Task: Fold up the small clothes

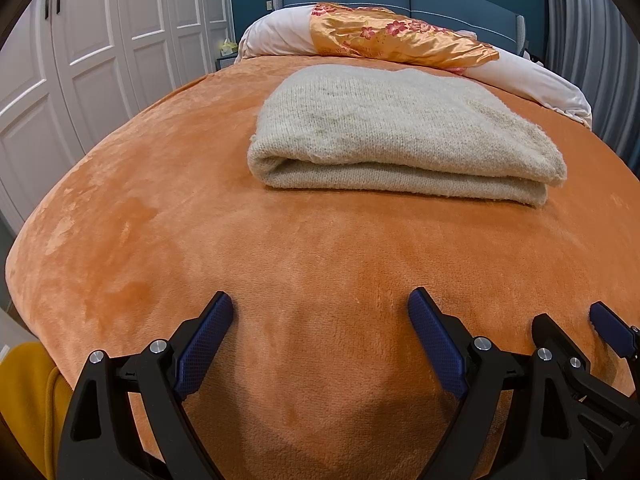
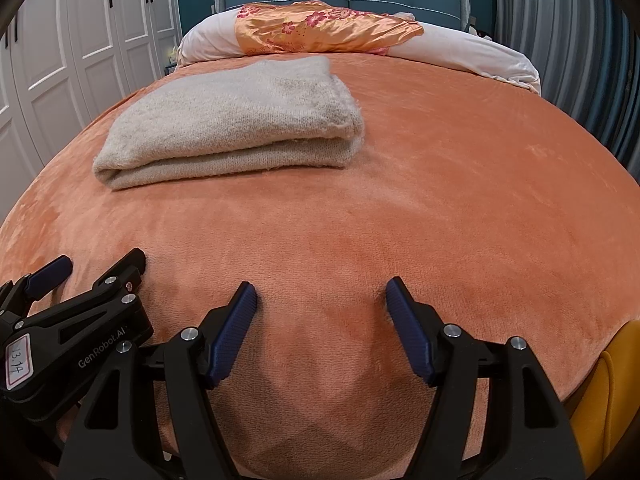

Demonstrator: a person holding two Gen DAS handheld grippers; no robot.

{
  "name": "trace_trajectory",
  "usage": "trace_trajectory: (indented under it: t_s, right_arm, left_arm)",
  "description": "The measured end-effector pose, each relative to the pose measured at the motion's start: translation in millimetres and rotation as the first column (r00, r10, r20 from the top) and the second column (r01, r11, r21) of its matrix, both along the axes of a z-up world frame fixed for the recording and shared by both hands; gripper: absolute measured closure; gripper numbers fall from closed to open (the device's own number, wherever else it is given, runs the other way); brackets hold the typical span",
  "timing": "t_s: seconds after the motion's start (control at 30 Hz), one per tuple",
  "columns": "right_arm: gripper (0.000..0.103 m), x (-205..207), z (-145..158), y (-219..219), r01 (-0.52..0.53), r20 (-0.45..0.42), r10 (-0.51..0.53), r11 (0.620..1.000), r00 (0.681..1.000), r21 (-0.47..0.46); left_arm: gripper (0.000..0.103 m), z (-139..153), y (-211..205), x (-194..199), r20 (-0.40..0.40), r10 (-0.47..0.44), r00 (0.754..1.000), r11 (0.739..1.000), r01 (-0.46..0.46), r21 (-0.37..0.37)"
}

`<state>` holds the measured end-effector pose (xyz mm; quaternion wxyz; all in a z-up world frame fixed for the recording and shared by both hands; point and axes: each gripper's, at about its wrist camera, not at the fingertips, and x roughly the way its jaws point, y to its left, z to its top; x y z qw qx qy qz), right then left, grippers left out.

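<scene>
The bottom edge is cutting off both grippers' bodies, and the fisheye rim is darkening the corners of each view. In the left wrist view only one blue pad and part of the black frame of the right gripper (image 1: 600,322) are showing at the right edge; in the right wrist view the left gripper (image 2: 96,266) is poking in at the lower left, its label partly legible. A yellow cloth (image 1: 28,392) is peeking in at the frame edge, too cropped to identify.

The sweater (image 1: 400,128) is lying folded into a thick cream rectangle on the orange blanket (image 1: 200,240), its layered edges facing the cameras, knit fuzzy and slightly pilled. It is sitting mid-bed, well ahead of both grippers and short of the pillows (image 1: 276,36) and the satin floral cloth (image 1: 392,36).

The left gripper (image 1: 320,306) is hanging wide open over bare blanket, holding nothing. The right gripper (image 2: 322,294) is likewise spread and empty.
</scene>
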<state>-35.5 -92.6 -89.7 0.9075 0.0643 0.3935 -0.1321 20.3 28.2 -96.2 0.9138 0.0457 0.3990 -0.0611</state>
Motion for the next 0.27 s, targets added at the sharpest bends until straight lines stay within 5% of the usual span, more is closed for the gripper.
trace_trajectory:
  t_s: [0.27]
  right_arm:
    - [0.038,-0.1,-0.3,0.3,0.001,0.0,-0.001,1.0,1.0,0.001]
  left_arm:
    - [0.016,0.2,0.7,-2.7,0.003,0.001,1.0,1.0,-0.001,0.006]
